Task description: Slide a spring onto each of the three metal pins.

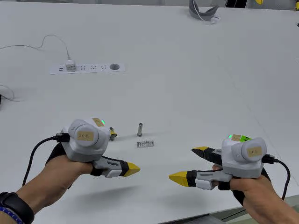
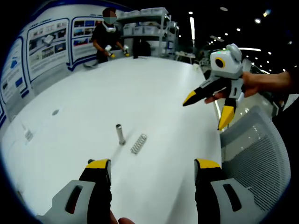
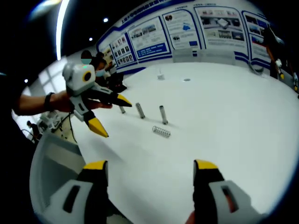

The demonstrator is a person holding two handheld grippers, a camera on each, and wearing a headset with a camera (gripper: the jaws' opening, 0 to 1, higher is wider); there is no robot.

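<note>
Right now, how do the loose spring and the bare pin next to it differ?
Pose: the pin stands upright; the spring lies on its side. Look: the pin is a smooth solid cylinder; the spring is an open coil. Shared: both are grey metal, sit close together but apart on the white table, and neither is held.

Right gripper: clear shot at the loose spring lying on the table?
Probably yes. The right gripper is open, with bare table between it and the spring, which lies flat beside the upright pin. The left gripper hangs at the spring's other side, not touching.
</note>
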